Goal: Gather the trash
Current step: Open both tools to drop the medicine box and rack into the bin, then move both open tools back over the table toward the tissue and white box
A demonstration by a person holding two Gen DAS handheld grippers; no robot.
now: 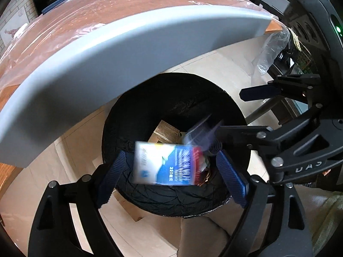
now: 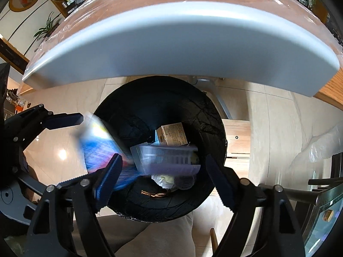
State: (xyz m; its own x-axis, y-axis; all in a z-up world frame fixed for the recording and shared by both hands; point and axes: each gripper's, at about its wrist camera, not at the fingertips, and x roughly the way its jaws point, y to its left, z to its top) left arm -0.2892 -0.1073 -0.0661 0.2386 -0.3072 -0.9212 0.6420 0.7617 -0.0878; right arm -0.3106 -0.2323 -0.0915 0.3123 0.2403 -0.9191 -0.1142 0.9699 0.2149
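Here both grippers point steeply down over the black-lined trash bin, which sits on the pale floor just under the grey table edge. In the left wrist view the left gripper fills the lower part of the frame with its blue pads spread apart; a blurred blue-and-white packet lies between them over the bin mouth, and neither pad visibly presses on it. In the right wrist view the right gripper stands likewise released at lower centre, a blurred clear plastic tray loose between its fingers above the bin. A brown carton rests inside the bin.
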